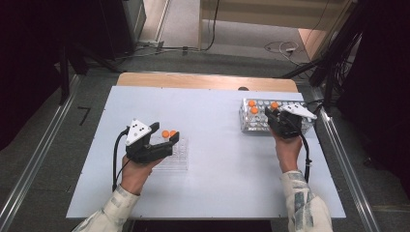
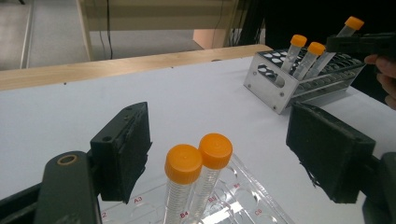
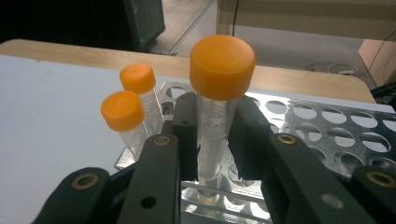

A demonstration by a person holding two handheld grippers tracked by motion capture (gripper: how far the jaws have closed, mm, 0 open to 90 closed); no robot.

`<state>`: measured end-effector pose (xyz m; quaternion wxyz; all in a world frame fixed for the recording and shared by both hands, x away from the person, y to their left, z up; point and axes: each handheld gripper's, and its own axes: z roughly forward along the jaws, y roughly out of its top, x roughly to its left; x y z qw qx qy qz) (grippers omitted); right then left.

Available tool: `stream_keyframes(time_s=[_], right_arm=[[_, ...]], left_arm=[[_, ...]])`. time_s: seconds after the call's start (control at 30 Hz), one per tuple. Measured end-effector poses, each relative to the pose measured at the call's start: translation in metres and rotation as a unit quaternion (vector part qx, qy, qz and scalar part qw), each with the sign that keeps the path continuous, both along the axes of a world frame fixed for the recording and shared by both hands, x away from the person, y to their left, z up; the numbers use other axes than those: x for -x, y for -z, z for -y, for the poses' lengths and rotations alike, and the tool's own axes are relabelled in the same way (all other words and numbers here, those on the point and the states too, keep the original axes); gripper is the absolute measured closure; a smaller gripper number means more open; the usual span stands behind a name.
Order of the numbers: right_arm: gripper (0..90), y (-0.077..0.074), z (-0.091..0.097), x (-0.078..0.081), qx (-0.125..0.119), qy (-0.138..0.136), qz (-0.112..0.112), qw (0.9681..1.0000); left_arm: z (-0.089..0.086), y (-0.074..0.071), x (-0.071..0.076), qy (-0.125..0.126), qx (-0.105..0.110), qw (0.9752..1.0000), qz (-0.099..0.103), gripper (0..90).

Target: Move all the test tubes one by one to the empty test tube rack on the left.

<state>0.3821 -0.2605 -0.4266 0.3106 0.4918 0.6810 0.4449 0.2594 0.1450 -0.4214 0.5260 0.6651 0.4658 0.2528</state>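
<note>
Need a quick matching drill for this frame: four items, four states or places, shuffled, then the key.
Items:
1. left gripper
2. right gripper
3. perforated metal tube rack
4. clear plastic rack with red cell labels

States or places:
A. holds two orange-capped tubes, beneath the open fingers
B. shut on one clear orange-capped tube
C. open, fingers either side of two tubes and apart from them
D. at the table's far right, with two more orange-capped tubes standing in it

Pairs: 1-C, 2-B, 3-D, 4-A
</note>
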Motion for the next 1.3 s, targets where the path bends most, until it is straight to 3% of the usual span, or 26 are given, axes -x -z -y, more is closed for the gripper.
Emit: stream_keyframes(time_s=[0.23, 0.37, 0.77, 1.13, 1.3], right_arm=[[71.5, -0.015, 0.006, 0.014, -0.011, -0.010, 0.018, 0.9997], [71.5, -0.022, 0.006, 0.024, -0.004, -0.018, 0.023, 0.9996], [71.5, -0.018, 0.007, 0.056, -0.013, -0.060, -0.004, 0.9981], [71.6, -0.006, -0.012, 0.077, 0.003, -0.112, -0.031, 0.9932], [71.6, 0.000, -0.025, 0.082, 0.003, -0.141, -0.043, 0.9891]], left_arm=[[-0.001, -0.002, 0.001, 0.000, 0.003, 1.0000, 0.003, 21.5], [0.000, -0.003, 0.001, 0.001, 0.004, 1.0000, 0.004, 21.6], [0.004, -0.006, 0.005, 0.010, 0.004, 0.9999, 0.009, 21.7], [0.015, -0.011, 0.013, 0.034, 0.003, 0.9992, 0.019, 21.9], [0.024, -0.013, 0.017, 0.049, 0.001, 0.9985, 0.023, 21.9]])
